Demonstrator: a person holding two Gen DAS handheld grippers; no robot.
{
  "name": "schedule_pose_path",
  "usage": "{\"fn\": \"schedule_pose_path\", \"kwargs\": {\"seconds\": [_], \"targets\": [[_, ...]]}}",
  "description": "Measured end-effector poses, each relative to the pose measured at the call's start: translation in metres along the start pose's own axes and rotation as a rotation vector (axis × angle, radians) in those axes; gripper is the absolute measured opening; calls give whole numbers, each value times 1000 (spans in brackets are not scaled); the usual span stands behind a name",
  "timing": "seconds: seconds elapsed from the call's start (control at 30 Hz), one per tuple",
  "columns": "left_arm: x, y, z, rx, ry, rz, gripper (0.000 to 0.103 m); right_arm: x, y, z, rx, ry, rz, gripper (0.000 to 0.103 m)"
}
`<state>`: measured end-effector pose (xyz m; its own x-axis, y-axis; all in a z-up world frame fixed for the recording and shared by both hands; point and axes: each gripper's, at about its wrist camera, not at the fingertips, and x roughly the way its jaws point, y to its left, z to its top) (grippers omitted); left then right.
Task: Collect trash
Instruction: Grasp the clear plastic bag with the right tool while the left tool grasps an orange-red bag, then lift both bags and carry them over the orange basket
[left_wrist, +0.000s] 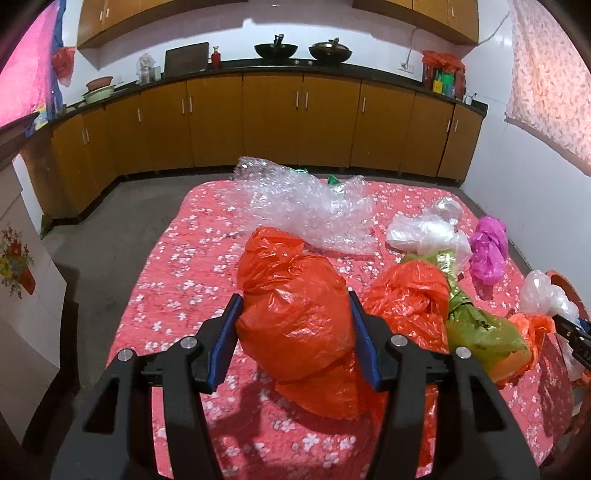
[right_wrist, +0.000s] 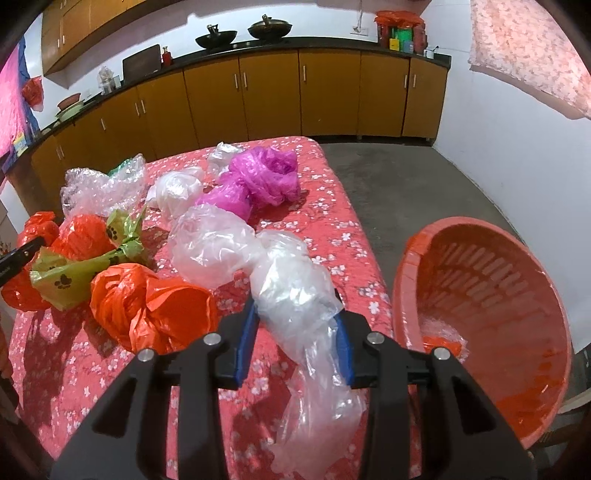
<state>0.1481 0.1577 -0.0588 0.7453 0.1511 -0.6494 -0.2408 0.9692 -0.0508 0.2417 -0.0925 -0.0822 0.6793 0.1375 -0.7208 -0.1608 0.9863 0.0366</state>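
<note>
My left gripper (left_wrist: 294, 305) is shut on a crumpled orange plastic bag (left_wrist: 295, 332), its blue pads pressing both sides, the bag's tail trailing onto the cloth. In the right wrist view my right gripper (right_wrist: 295, 306) is shut on a clear plastic bag (right_wrist: 295, 288) that hangs down between the fingers. To its right stands an orange slotted basket (right_wrist: 498, 266), tilted toward me, with bits of plastic at its bottom. More bags lie on the table: an orange one (right_wrist: 147, 310), a green paw-print one (right_wrist: 70, 277), a magenta one (right_wrist: 258, 177), clear ones (right_wrist: 210, 247).
A table with a red flowered cloth (left_wrist: 173, 280) holds everything. Bubble wrap (left_wrist: 314, 206) lies at its far side. Yellow-brown kitchen cabinets (left_wrist: 273, 118) run along the back wall, with grey floor (right_wrist: 424, 184) between. A white wall is close on the right.
</note>
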Motion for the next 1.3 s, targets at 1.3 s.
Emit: {"fn": "schedule_pose_path", "kwargs": {"seconds": [1.3], "targets": [[-83,-109,26,146,-128,-216,53,-87,-70,-6,136,-140,-106,37]]}}
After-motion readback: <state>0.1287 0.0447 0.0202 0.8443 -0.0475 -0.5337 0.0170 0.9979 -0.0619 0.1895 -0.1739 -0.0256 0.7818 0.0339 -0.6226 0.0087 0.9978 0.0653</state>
